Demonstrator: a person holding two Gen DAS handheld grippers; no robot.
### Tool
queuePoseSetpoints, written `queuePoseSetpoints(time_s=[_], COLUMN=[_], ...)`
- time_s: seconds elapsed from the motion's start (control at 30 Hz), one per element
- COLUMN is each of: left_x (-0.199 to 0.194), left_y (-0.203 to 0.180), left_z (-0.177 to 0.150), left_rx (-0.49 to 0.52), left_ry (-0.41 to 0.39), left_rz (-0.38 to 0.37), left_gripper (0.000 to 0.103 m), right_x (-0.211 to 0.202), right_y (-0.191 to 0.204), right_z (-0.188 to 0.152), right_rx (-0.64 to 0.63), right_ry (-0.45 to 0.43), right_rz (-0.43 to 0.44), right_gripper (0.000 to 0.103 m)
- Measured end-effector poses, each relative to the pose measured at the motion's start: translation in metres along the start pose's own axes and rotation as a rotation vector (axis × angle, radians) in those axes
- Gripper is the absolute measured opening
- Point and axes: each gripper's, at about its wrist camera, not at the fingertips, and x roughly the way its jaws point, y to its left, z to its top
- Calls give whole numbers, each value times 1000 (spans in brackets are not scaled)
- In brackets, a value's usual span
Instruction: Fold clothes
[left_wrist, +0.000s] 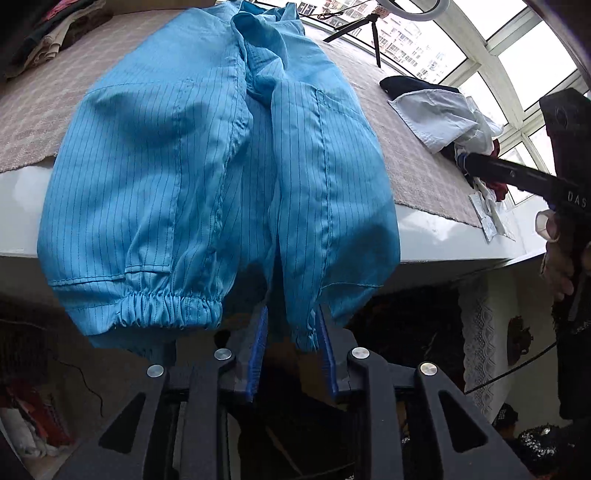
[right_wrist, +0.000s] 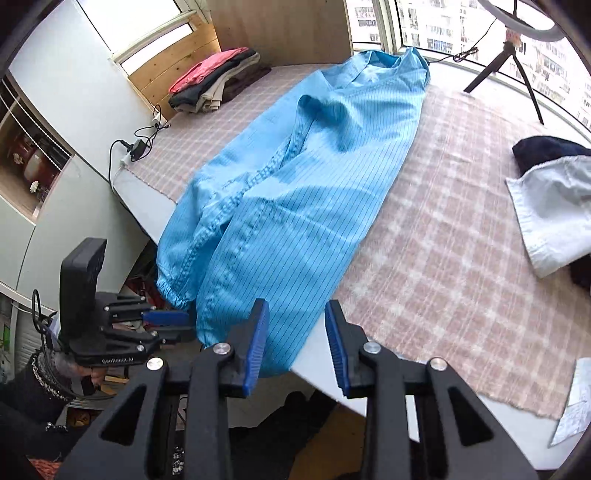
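At the near edge of the surface (right_wrist: 388, 402), a blue pinstriped garment (right_wrist: 314, 177) lies lengthwise on a pink checked mat (right_wrist: 461, 258). Its collar end is far away, near the windows, and its lower part hangs over the near edge.

The left claw (left_wrist: 291, 350) is below this hanging part. Its two blue pads are a little apart, and a narrow end of the blue cloth with an elastic hem comes down between them. The cloth seems to touch the right pad, but I cannot tell if the pads press on it; a gap shows beside the left pad. The gathered cuff (left_wrist: 166, 306) of the other part hangs free, to the left of the claw.

The right claw (right_wrist: 297, 343) is above the near edge of the garment, partly open. Between its pads only the flat cloth and the pale edge of the surface are seen behind. The pads do not close on anything, and the claw holds nothing.

In the right wrist view the left claw appears low on the left, with its blue pad beside the hanging hem. In the left wrist view the right claw shows at the right edge, held by a hand (left_wrist: 557, 258).

A white garment (right_wrist: 554, 214) with a dark one lies to the right on the mat, well apart from the blue one. A stack of folded clothes (right_wrist: 218, 81) stands in the far left corner. A black tripod (right_wrist: 513, 62) stands near the windows.
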Motion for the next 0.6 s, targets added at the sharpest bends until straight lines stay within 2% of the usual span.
queuePoseSetpoints(time_s=[0.13, 0.2, 0.3, 0.47, 0.5, 0.53, 0.57, 0.6], left_x=[18, 20, 23, 28, 29, 29, 28, 26], left_y=[-9, -11, -8, -3, -4, -3, -2, 0], left_z=[9, 10, 13, 16, 16, 16, 16, 16], left_rx=[16, 17, -2, -34, -34, -36, -42, -51], left_ry=[-7, -12, -3, 11, 13, 13, 10, 8], left_rz=[8, 9, -2, -30, -30, -33, -39, -48], left_gripper=[26, 25, 22, 14, 13, 9, 5, 5], right_x=[14, 44, 91, 174, 184, 192, 197, 199], right_y=[9, 13, 9, 2, 3, 3, -1, -6], right_z=[92, 136, 184, 230, 234, 237, 239, 242], right_rx=[-112, -175, -228, -252, -270, -281, -280, -266], right_ry=[-3, 20, 69, 163, 166, 172, 186, 197], right_rz=[-101, -158, -232, -313, -333, -350, -341, -318], right_gripper=[35, 55, 57, 57, 53, 42, 10, 6])
